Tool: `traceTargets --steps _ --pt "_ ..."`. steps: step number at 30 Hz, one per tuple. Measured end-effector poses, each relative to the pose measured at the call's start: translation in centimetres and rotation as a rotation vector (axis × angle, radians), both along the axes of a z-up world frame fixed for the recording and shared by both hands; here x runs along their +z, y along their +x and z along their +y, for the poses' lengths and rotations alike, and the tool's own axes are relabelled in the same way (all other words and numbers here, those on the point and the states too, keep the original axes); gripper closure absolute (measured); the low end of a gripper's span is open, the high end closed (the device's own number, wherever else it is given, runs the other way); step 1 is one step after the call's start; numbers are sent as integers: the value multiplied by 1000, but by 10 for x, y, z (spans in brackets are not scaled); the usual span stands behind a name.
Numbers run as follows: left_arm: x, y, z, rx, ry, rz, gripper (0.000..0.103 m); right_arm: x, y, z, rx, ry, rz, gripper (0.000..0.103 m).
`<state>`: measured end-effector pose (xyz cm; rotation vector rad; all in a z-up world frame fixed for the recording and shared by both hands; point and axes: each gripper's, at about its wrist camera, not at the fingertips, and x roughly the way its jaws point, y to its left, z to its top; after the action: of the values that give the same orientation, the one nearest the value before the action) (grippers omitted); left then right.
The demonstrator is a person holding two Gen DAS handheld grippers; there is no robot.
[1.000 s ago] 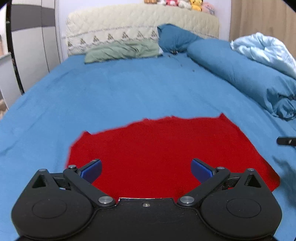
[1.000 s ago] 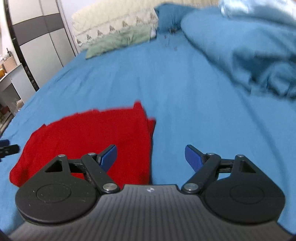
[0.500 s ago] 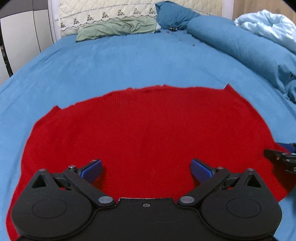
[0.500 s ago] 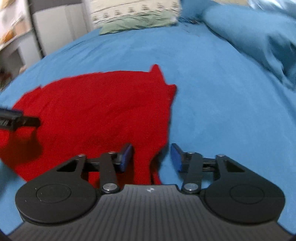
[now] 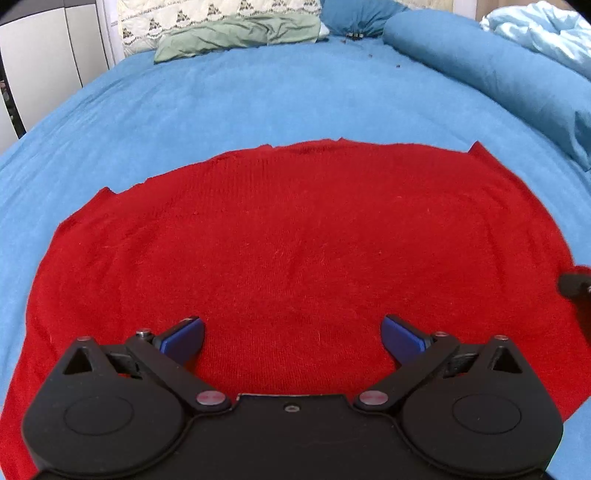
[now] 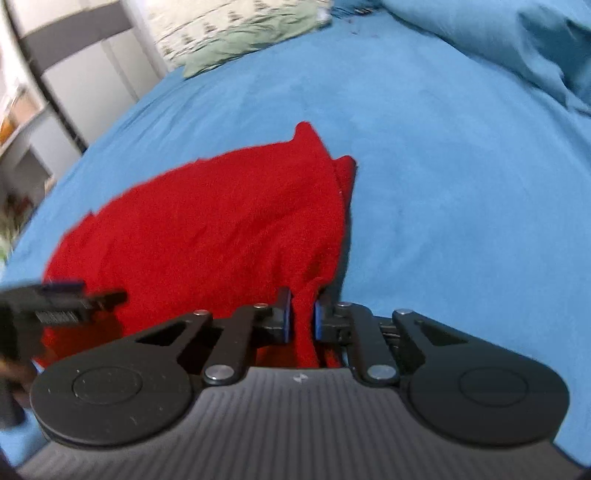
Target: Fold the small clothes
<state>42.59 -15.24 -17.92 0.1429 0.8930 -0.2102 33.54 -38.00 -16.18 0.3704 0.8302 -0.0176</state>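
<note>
Pinching the near edge of the red knit garment [image 6: 207, 236], the right hand-held gripper [image 6: 302, 319] has its grip for a fold. The left hand-held gripper [image 5: 291, 334] hovers wide open and empty over the cloth on the bed [image 5: 258, 107]; it likely needs its own edge next.

**Where things lie on the bed**

The garment [image 5: 295, 251] lies spread on the bed sheet [image 5: 258, 96], directly in front of my left gripper [image 5: 293, 338], whose fingers stand wide apart above its near edge. My right gripper [image 6: 303, 319] is at the garment's right edge, with a fold of the cloth between its closed fingers. In the right wrist view my left gripper [image 6: 55, 306] is at the left, over the garment's left part. Behind the garment, at the head of the bed, lies a pillow [image 5: 236, 35]. A rolled duvet [image 5: 491, 70] lies along the right side of the bed.
</note>
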Motion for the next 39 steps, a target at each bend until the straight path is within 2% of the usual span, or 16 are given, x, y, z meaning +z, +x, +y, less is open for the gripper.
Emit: traceTargets --steps 3,6,9,12,16,18,20,22,25,26,27,30,32,34,37,39 --pt "8 5 8 18 -40 41 0 26 0 -1 -47 93 -30 78" --pt "26 -2 31 50 -78 16 0 64 11 19 -23 129 -84 78" --pt "46 -17 66 59 -93 -40 0 102 28 69 75 117 -135 79" --pt "61 -32 108 80 -100 -81 0 125 53 144 218 89 -155 79" --pt "57 -50 156 96 -94 -86 0 109 88 253 407 10 -127 79" --pt "47 -55 172 103 -93 -67 0 80 103 305 478 -24 -70 79" --pt "35 -57 182 111 -91 -39 0 48 112 341 505 -55 2 79" --pt "24 -61 191 115 -109 -25 0 28 113 359 520 -96 35 79" --pt "20 -65 195 103 -124 -33 0 31 113 358 543 -99 7 63" --pt "22 -66 194 96 -125 -40 0 39 112 351 564 -65 -2 51" --pt "25 -68 195 92 -128 -50 0 49 114 347 574 -42 -27 43" --pt "39 -73 194 71 -170 -78 0 90 99 313 568 -7 -155 34" --pt "51 -81 191 44 -216 -100 0 109 84 281 533 -4 -207 31" --pt "60 -85 188 23 -254 -106 0 115 67 252 489 -57 -220 31" --pt "65 -84 175 22 -327 -89 0 98 45 220 424 -118 -184 31" --pt "65 -80 169 53 -344 -91 1 77 31 204 394 -131 -155 31"
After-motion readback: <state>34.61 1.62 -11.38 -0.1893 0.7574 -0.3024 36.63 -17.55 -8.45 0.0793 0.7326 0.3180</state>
